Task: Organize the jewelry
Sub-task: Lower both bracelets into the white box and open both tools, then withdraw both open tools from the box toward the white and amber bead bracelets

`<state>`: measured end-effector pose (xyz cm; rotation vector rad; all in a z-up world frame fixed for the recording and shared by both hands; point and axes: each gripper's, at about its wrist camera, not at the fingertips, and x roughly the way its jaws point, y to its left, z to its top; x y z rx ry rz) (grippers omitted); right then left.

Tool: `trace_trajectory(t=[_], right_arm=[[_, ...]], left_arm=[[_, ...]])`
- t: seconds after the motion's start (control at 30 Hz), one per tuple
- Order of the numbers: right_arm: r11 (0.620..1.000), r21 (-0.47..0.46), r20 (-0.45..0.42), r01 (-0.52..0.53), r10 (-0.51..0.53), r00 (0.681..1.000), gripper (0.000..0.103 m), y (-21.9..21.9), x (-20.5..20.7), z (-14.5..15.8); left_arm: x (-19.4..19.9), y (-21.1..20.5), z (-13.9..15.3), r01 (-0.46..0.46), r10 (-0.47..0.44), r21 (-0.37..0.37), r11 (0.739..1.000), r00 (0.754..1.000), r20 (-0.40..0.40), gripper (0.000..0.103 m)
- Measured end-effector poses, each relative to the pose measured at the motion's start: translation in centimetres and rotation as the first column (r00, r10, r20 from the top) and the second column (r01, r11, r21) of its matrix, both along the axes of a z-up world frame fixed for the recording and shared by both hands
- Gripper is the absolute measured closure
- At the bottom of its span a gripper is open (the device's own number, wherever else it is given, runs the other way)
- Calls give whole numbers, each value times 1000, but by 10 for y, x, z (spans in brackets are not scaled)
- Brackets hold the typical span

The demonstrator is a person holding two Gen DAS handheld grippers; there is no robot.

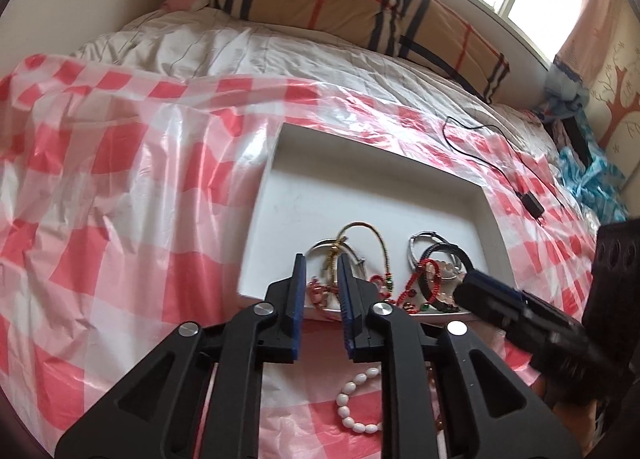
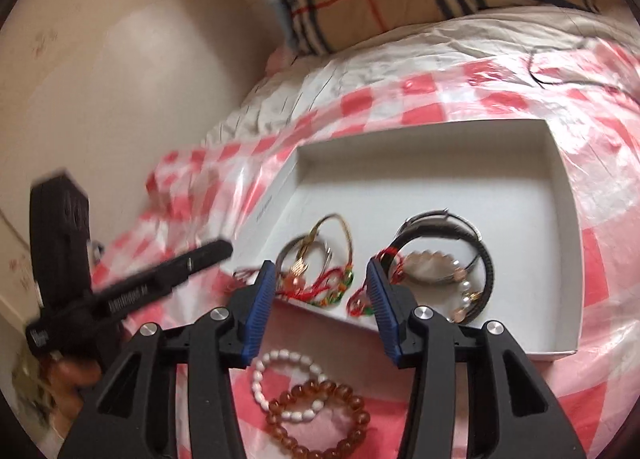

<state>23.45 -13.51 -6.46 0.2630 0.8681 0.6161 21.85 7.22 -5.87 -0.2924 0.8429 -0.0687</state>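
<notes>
White cardboard tray [image 2: 560, 219], shallow and open-topped, sits on a red-and-white checked plastic sheet [image 1: 120, 179] spread over a bed. Landmark for all positions below: the tray

Contents, all crowded against the tray's near wall; far half of the tray floor bare:
- left group: thin metal bangle [image 2: 292, 255], gold-and-dark cord loop [image 1: 360, 235] lying partly over it, red string bracelet with green and orange beads [image 2: 332, 287]
- right group: silver bangle [image 1: 418, 247], black cord bracelet [image 2: 486, 263], pale bead bracelet [image 2: 428, 263] inside the black one, red beaded strand [image 1: 416, 279] draped over the near wall
- pieces overlap; exact count not readable

Outside the tray, on the sheet just before its near wall: white oval-bead bracelet [image 2: 280, 363] and amber bead bracelet [image 2: 332, 419], the two overlapping

Left gripper [image 1: 322, 299]: jaws parted by a narrow gap, nothing pinched; tips above the near wall at the left group. Contact with jewelry cannot be told

Right gripper [image 2: 320, 299]: jaws spread wide, empty; tips over the near wall, between the two groups

Beyond the tray's far right corner: black cable with a small plug [image 1: 532, 203] on the sheet. Farther beyond: white quilt [image 1: 240, 47], then a plaid pillow [image 1: 340, 3] against the wall
</notes>
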Motion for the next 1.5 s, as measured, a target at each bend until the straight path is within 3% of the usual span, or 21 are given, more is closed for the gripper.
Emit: trace_trajectory(t=[0.1,0.23,0.37,0.53,0.7,0.77,0.87,1.0,1.1,1.2,1.4,1.5], right_arm=[[993,-106,31,-56,60,998,46,15,-14,1],[967,-253,60,-40,57,997,44,22,-21,-8],[970,-234,34,-64,75,997,44,27,-12,-17],[966,-206,63,-159,175,983,44,44,-17,-15],[946,-250,86,-207,235,968,39,67,-23,-14],[931,-277,73,-240,269,960,39,69,-25,-13],[918,-240,-3,-316,325,946,42,64,-26,-13],[921,-257,17,-292,307,952,42,54,-35,-9],[947,-193,53,-257,272,961,41,48,-31,-1],[947,-130,7,-295,298,955,41,51,-28,-3],[918,-293,-86,-268,254,963,39,39,-42,-20],[920,-313,-105,-236,213,971,39,30,-45,-27]], left_arm=[[-1,8,-1,-15,15,-6,1000,1000,-7,86],[0,8,-2,1,-1,12,1000,1000,-16,82],[-3,5,0,13,-13,18,1000,1000,-9,75],[-8,14,3,-7,7,7,1000,1000,-7,71],[-12,16,5,-11,11,13,1000,1000,-5,68],[-13,16,5,-7,7,18,1000,1000,-6,68],[-16,15,8,1,-1,24,1000,1000,-3,66],[-19,16,10,5,-5,41,999,1000,0,64],[-21,21,10,-2,2,41,999,1000,-4,63],[-21,23,9,-10,11,83,996,1000,-15,63],[-26,7,2,109,-99,178,978,993,-68,63],[-35,-3,1,163,-150,227,960,986,-73,62]])
